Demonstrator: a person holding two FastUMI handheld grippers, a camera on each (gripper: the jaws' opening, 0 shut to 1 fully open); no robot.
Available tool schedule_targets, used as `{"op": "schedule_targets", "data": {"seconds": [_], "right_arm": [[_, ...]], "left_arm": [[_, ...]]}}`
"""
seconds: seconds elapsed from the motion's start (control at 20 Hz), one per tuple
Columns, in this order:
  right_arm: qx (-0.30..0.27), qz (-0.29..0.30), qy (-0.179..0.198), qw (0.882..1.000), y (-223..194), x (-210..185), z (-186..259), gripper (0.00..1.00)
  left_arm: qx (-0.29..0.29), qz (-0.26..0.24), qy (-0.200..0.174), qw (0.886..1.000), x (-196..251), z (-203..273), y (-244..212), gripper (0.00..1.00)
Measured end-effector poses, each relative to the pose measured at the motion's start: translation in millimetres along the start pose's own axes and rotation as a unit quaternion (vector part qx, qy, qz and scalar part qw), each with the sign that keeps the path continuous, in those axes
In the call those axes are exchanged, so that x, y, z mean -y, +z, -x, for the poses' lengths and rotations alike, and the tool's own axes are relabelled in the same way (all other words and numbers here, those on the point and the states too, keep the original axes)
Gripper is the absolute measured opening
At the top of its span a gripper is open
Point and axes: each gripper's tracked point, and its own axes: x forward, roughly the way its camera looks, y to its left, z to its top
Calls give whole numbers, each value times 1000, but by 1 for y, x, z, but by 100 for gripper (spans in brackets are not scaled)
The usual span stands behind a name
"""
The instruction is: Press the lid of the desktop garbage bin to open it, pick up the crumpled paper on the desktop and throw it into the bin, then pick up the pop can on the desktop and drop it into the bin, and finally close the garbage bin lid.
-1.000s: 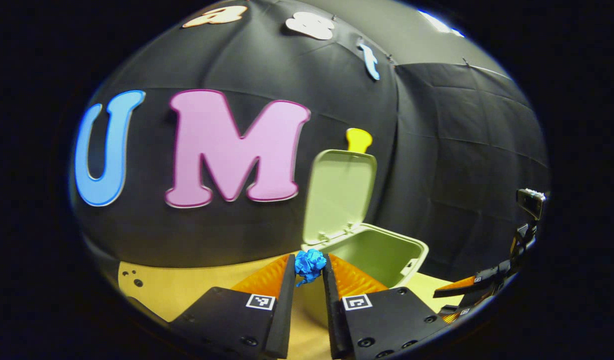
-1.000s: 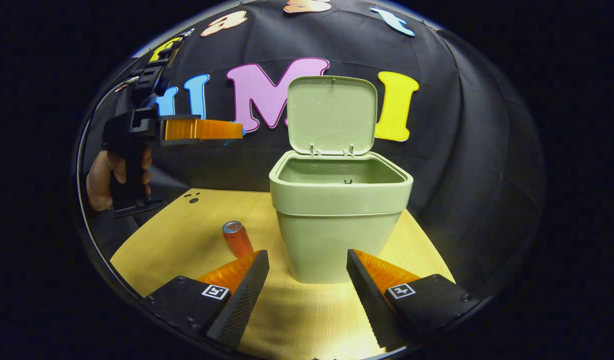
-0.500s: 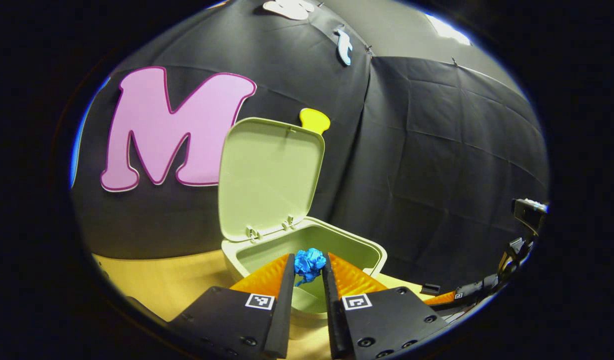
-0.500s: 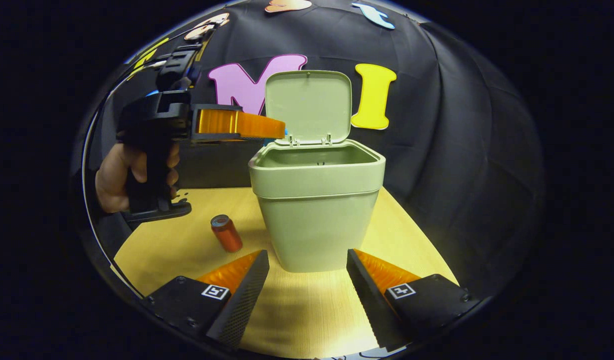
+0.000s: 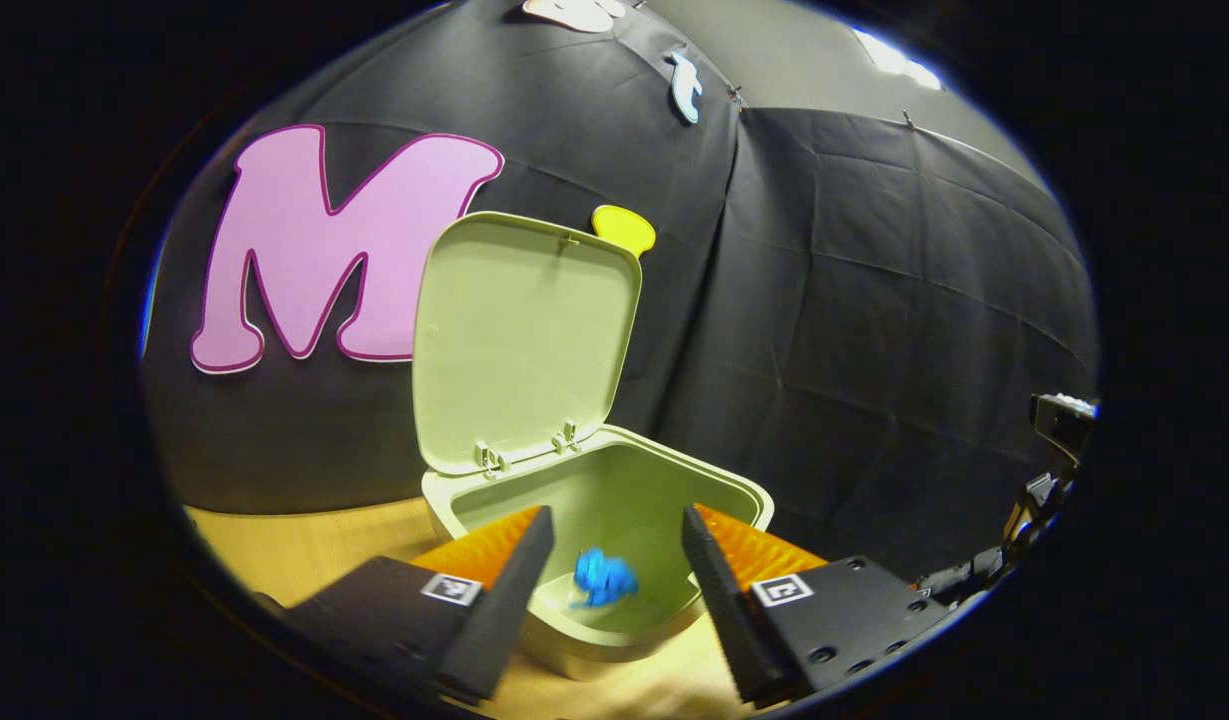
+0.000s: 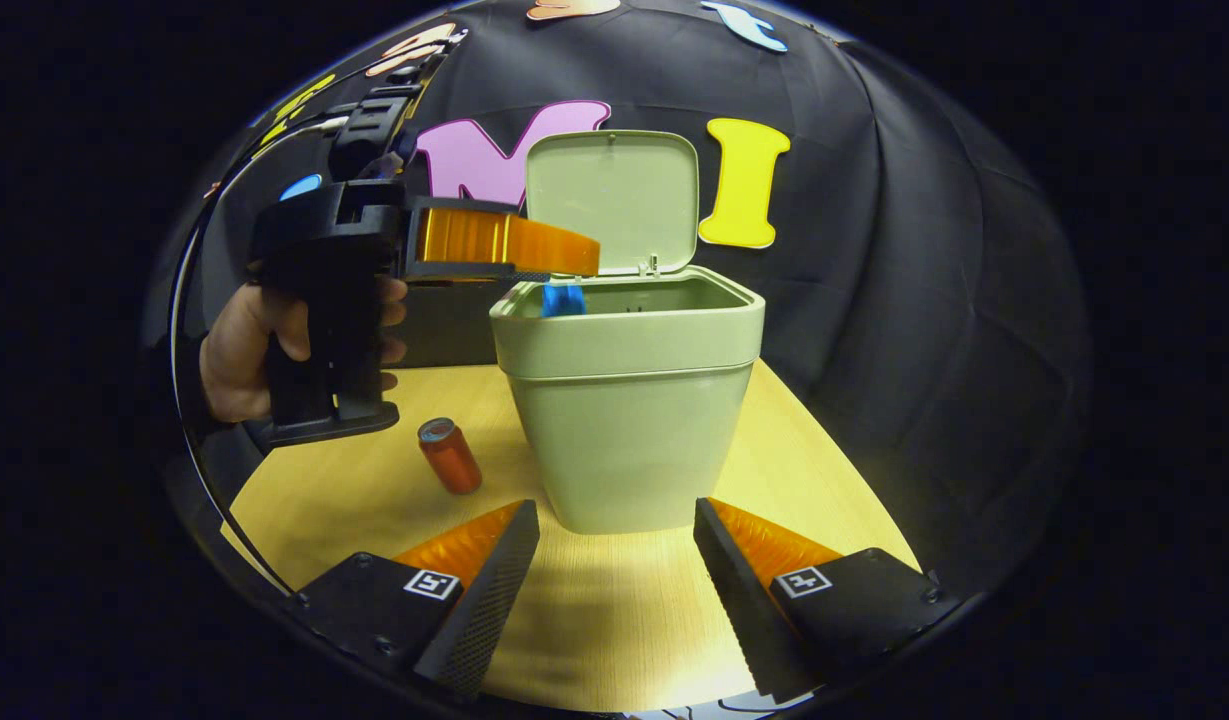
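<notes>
Wooden desktop (image 6: 614, 620) holds the bin (image 6: 629, 400); your left gripper (image 5: 614, 545), spread wide and empty, drops blue crumpled paper (image 5: 602, 580) inside, so hold centred above the opening.

A pale wooden tabletop (image 6: 614, 620) meets the creased black cloth wall (image 5: 874, 300) behind.

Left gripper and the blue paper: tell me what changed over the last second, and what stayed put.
The left gripper carried the crumpled paper over the open bin, then opened and let it go; the paper, blurred, is now dropping inside the rim. Unchanged: the lid stands raised, the pop can stands on the desktop left of the bin, and the right gripper stays open, low in front.
</notes>
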Motion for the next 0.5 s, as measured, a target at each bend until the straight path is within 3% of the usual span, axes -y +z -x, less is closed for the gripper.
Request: {"op": "schedule_targets", "data": {"seconds": [0.1, 0.5], "right_arm": [[-2, 6, 5, 1000, -2, -6, 2, 98], [-5, 15, 14, 1000, -2, -17, 0, 98]], "left_arm": [[9, 5, 9, 1000, -5, 5, 4, 97], [34, 9, 94, 995, -56, 50, 12, 96]]}}
